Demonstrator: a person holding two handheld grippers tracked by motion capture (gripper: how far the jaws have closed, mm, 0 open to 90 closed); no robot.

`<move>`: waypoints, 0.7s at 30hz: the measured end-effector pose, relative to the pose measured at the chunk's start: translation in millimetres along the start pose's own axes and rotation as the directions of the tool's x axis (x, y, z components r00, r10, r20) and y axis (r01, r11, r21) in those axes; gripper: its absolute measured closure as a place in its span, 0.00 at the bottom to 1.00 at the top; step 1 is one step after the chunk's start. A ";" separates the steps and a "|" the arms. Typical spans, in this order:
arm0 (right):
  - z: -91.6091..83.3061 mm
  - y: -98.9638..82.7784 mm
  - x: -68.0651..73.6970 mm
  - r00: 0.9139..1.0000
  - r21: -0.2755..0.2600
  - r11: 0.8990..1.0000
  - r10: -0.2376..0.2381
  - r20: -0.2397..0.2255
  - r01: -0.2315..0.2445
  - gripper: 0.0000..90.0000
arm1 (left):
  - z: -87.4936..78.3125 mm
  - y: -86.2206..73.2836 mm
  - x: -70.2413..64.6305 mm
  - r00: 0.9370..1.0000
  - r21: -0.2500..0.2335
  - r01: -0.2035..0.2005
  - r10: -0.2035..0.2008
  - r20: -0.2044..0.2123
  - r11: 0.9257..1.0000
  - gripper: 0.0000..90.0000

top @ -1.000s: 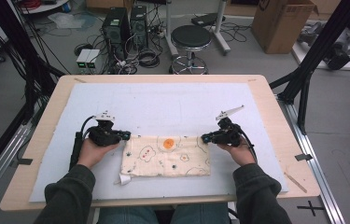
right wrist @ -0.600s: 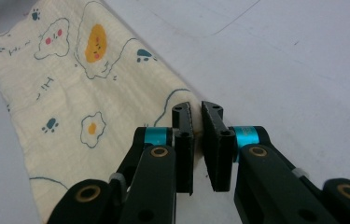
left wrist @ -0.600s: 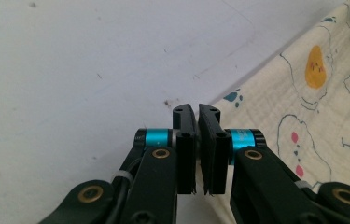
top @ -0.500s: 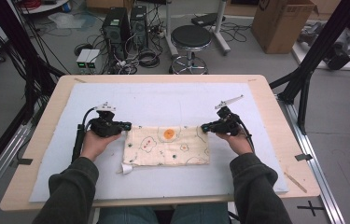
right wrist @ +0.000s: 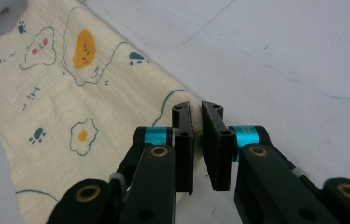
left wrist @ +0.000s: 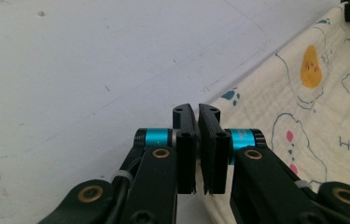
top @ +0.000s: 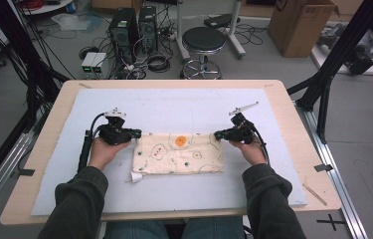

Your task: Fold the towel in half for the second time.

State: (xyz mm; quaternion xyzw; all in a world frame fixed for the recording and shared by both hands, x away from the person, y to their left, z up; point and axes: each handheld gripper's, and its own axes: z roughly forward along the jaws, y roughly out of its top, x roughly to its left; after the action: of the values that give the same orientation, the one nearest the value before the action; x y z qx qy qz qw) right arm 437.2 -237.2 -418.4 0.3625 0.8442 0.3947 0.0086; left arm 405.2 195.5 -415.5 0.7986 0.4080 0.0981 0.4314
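I pinch the cloth (top: 178, 153) at its two far corners, one in my left gripper (top: 137, 133), one in my right gripper (top: 217, 134). It stretches flat between them, so I can pull it smooth.

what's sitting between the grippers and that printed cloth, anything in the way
Nothing visible. The left gripper is at the cloth's far left corner and the right gripper at its far right corner, both with jaws closed right at the edge. The white mat around the cloth is bare.
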 end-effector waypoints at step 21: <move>-7.0 0.1 6.2 1.000 -0.022 1.000 -0.019 -0.017 0.018 0.93 | -11.0 -4.9 -2.0 0.999 -0.044 0.009 -0.007 0.033 0.999 0.95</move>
State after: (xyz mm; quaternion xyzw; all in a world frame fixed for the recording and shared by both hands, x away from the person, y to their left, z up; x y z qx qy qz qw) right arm 430.6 -238.0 -411.9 0.3511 0.8432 0.4070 0.0089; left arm 395.5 202.2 -412.3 0.7888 0.4017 0.0922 0.4560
